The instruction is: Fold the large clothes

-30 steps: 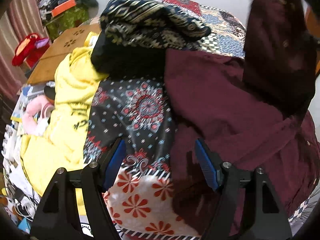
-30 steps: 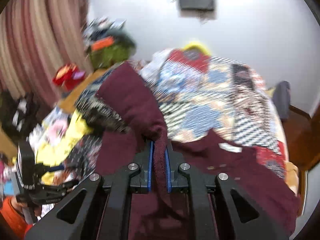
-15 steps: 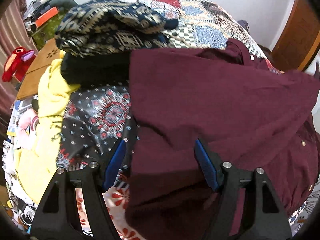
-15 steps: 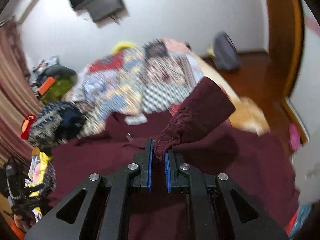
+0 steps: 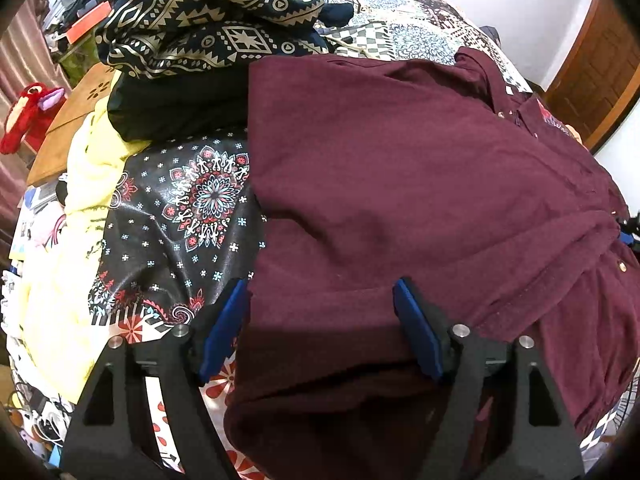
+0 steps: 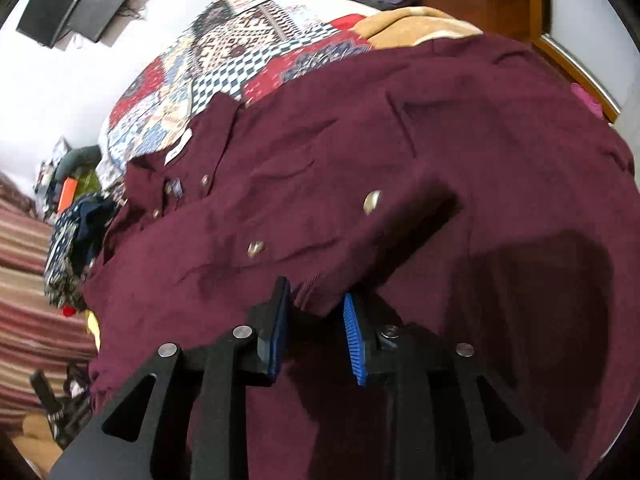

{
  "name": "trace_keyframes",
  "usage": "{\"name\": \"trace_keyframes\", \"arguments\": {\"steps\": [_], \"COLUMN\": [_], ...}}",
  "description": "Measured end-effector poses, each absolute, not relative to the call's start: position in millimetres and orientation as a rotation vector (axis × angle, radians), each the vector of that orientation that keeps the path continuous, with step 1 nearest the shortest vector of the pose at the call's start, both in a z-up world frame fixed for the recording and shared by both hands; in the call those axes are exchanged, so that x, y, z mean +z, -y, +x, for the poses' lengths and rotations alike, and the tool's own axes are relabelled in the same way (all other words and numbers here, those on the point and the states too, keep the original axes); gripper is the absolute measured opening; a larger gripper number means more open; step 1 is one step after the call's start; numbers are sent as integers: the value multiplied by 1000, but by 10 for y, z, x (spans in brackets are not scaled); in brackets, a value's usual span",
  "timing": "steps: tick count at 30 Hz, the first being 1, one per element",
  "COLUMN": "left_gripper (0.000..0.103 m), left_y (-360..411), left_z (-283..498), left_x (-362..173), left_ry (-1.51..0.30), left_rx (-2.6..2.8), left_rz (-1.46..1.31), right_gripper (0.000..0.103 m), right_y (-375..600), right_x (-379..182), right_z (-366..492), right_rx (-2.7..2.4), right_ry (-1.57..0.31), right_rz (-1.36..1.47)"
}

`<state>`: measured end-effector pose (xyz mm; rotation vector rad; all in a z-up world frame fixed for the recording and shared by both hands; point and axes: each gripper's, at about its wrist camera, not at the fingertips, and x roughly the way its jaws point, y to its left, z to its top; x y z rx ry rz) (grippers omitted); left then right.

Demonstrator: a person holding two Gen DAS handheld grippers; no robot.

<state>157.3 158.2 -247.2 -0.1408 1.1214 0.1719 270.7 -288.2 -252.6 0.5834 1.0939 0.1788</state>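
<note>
Sleeve's down across the maroon shirt point(image 6: 400, 152) on the bed point(image 6: 224, 48), right gripper point(image 6: 314, 320) jaws just parted; left gripper point(image 5: 320, 320) spread wide above — smooth it flat before the next fold

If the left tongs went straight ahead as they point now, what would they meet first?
Most likely the maroon shirt: the open left tongs already sit over its near edge, though their height above it is unclear.
</note>
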Motion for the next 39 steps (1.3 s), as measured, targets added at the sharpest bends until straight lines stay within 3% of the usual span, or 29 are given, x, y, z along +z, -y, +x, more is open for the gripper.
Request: {"name": "trace_keyframes", "arguments": {"steps": [7, 9, 12, 21, 31, 39], "left_gripper": [75, 75, 75, 75, 76, 77], "left_y": [-1698, -1766, -1831, -1433, -1032, -1061], "left_z": [1660, 1729, 1880, 2213, 2286, 2156], "left_x": [-2025, -1878, -1760, -1905, -2448, -2440], "left_ry": [-1010, -970, -945, -999, -1112, -1123], "left_rx": [208, 221, 222, 51, -10, -1], "left_rz": [-112, -104, -104, -117, -68, -78], "right_gripper": [28, 19, 14, 12, 13, 27], "right_y": [2978, 2933, 2853, 2917, 3109, 3214], "right_x": [-2546, -2468, -2231, -1610, -2466, -2543], "right_z": [2812, 2793, 2780, 2764, 2789, 2596], "right_rx": [137, 131, 131, 134, 81, 105], "right_ry": [-1041, -1012, -932, -739, -972, -1036], "right_rz": [624, 567, 454, 316, 317, 354]}}
